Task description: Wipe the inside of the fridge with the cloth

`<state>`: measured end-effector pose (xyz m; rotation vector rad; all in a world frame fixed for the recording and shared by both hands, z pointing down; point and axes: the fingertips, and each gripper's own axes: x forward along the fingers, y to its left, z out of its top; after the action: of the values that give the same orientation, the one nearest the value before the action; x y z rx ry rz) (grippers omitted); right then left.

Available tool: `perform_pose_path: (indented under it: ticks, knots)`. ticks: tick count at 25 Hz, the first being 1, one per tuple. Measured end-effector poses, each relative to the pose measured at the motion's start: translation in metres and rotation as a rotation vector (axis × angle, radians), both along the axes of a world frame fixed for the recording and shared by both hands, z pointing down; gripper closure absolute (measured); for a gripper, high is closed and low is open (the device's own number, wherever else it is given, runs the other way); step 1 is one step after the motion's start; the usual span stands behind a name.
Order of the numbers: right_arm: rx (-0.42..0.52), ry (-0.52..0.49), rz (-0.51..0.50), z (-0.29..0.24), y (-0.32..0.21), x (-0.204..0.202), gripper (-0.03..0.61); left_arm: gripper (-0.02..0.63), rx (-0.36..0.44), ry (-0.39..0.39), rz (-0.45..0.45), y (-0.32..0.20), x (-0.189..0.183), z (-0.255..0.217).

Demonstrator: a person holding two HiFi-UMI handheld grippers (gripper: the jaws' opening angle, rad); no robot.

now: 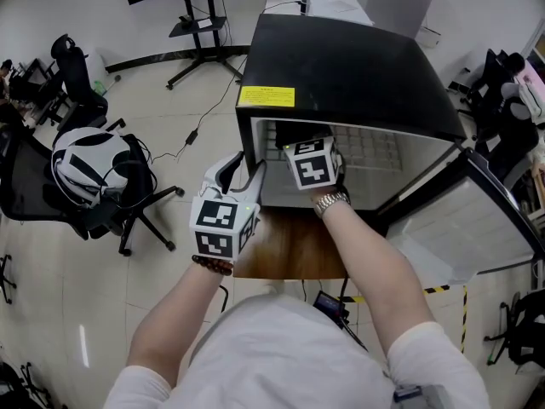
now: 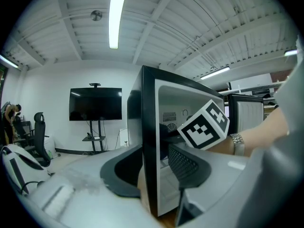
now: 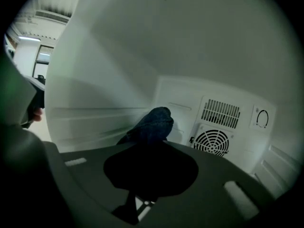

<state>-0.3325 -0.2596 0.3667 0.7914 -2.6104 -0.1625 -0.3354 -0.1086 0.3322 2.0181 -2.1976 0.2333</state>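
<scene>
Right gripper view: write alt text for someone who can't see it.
The right gripper is shut on a bunched dark blue cloth inside the white fridge. To its right, the back wall carries a slotted vent, a round fan grille and a small dial.

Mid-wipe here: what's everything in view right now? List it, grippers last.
fridge: one, black, on the table, door open to the right
table: one, brown wood, under the fridge
label: one, yellow, fridge top front edge
cloth: one, dark blue, inside the fridge
fan grille: one, white, fridge back wall
screen: one, black, on a stand
office chairs: several, black, room edges
watch: one, silver, right wrist
left gripper: grey, open, astride the fridge's left front edge
right gripper: grey, inside the fridge, shut on the cloth
</scene>
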Motion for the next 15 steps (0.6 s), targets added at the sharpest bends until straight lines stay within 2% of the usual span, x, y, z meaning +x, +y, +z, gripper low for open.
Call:
perform_pose_path:
  ticks: [15]
  knots:
    - [0.000,-0.005,0.114,0.003,-0.037,0.067,0.525,0.449,0.004,0.003,-0.019,0.000,-0.001,0.000]
